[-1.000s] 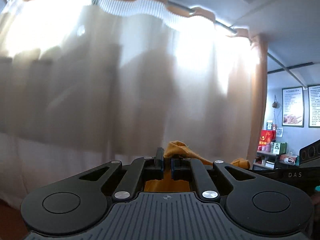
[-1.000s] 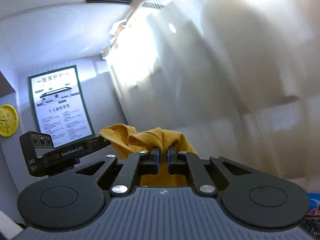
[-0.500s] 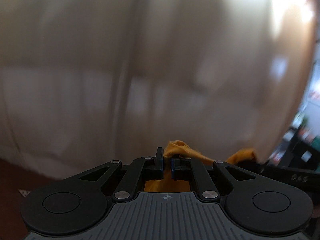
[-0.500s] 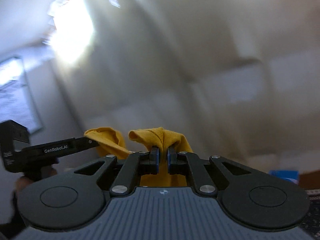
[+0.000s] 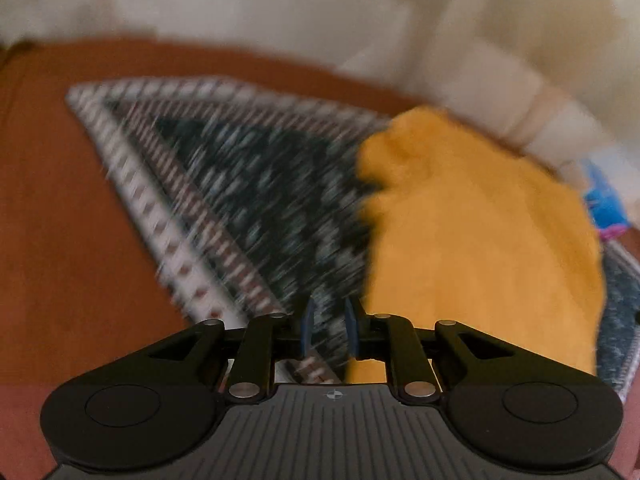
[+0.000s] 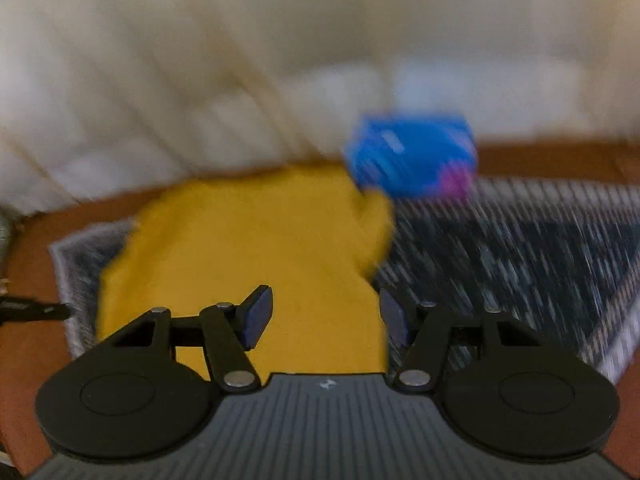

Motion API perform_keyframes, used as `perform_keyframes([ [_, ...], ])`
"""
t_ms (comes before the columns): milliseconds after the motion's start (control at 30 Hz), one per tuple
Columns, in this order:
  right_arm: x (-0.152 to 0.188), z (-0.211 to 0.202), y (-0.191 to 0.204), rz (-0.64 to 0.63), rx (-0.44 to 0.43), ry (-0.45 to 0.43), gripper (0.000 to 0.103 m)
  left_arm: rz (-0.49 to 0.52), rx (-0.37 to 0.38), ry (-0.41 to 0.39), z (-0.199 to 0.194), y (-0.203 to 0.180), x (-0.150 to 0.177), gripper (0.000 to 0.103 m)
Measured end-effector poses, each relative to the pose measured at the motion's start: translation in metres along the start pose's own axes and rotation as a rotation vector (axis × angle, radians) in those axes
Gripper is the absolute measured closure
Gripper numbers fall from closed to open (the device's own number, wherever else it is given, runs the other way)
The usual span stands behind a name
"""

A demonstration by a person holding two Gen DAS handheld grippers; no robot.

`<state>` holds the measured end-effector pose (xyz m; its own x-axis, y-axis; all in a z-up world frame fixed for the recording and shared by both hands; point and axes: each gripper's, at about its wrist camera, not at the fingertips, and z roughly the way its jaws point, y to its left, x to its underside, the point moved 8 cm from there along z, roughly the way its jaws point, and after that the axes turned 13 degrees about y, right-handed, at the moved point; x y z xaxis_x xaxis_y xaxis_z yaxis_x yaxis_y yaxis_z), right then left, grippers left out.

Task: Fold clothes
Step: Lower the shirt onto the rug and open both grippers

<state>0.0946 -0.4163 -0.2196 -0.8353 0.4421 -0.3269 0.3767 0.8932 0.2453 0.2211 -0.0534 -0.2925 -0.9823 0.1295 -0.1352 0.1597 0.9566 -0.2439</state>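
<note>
On the patterned rug [image 5: 248, 184] lies the mustard-yellow garment [image 5: 476, 240], spread out fairly flat, with its near edge running right up to both tools. Everything's pretty motion-blurred, so fine detail is hard to make out.

From the left wrist view, the left gripper [image 5: 328, 326] has its jaws parted a little, and the gap between the blue pads shows only rug pattern, so it's got hold of nothing. The garment sits just to the right of that gap, reaching under the right-hand finger.

From the right wrist view, the right gripper [image 6: 325, 316] is spread wide, nothing pinched, with the yellow garment [image 6: 248, 256] lying straight ahead between and beyond the fingers [image 6: 258, 314]. A blue and pink box [image 6: 412, 158] sits at the far edge of the rug [image 6: 520, 248], just beside the garment's far right corner. The rug lies on a reddish-brown surface [image 5: 52, 216], and pale cream curtain fabric [image 6: 200, 60] fills the background.
</note>
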Motion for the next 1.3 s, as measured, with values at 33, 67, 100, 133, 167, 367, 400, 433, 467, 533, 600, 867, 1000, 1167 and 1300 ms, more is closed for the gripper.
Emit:
perform_keyframes([
  [33, 0.005, 0.008, -0.005, 0.024, 0.002, 0.024, 0.039, -0.010, 0.028, 0.006, 0.004, 0.002, -0.001, 0.071],
  [67, 0.005, 0.012, -0.005, 0.024, 0.009, 0.031, 0.039, -0.020, 0.056, 0.013, 0.009, 0.003, -0.003, 0.070],
  [100, 0.003, 0.015, -0.005, 0.019, 0.019, 0.035, 0.039, -0.030, 0.085, 0.019, 0.013, 0.005, -0.004, 0.064],
  [133, 0.002, 0.018, -0.004, 0.013, 0.029, 0.039, 0.039, -0.026, 0.100, 0.017, 0.016, 0.003, -0.007, 0.061],
  [167, 0.000, 0.021, -0.003, 0.007, 0.039, 0.043, 0.039, -0.014, 0.099, 0.011, 0.017, -0.001, -0.011, 0.054],
  [367, -0.008, 0.043, -0.002, -0.021, 0.093, 0.071, 0.039, 0.069, 0.103, 0.014, 0.026, -0.031, -0.022, 0.052],
  [400, -0.009, 0.048, -0.004, -0.016, 0.098, 0.080, 0.039, 0.081, 0.105, 0.018, 0.030, -0.035, -0.023, 0.050],
  [433, -0.009, 0.053, -0.006, -0.010, 0.099, 0.084, 0.039, 0.088, 0.097, 0.016, 0.033, -0.038, -0.025, 0.049],
  [467, -0.010, 0.057, -0.007, -0.003, 0.099, 0.085, 0.039, 0.094, 0.085, 0.012, 0.036, -0.040, -0.026, 0.048],
  [533, -0.010, 0.065, -0.010, 0.009, 0.100, 0.088, 0.039, 0.088, 0.086, 0.012, 0.040, -0.042, -0.028, 0.050],
  [600, -0.011, 0.074, -0.011, 0.015, 0.091, 0.100, 0.040, 0.075, 0.097, 0.007, 0.041, -0.044, -0.029, 0.099],
  [867, -0.008, 0.068, -0.014, 0.035, 0.035, 0.100, 0.098, 0.059, 0.058, -0.059, 0.024, -0.033, -0.022, 0.103],
  [1000, 0.003, 0.083, -0.034, 0.118, 0.054, 0.174, 0.092, 0.056, 0.067, 0.017, 0.039, -0.028, -0.015, 0.074],
  [1167, -0.014, 0.055, -0.034, 0.107, 0.020, 0.072, 0.082, 0.033, 0.095, -0.096, 0.002, -0.014, -0.025, 0.047],
  [1300, -0.044, 0.046, -0.044, 0.107, 0.045, -0.012, 0.068, -0.060, 0.082, -0.129, -0.003, 0.011, -0.051, 0.049],
])
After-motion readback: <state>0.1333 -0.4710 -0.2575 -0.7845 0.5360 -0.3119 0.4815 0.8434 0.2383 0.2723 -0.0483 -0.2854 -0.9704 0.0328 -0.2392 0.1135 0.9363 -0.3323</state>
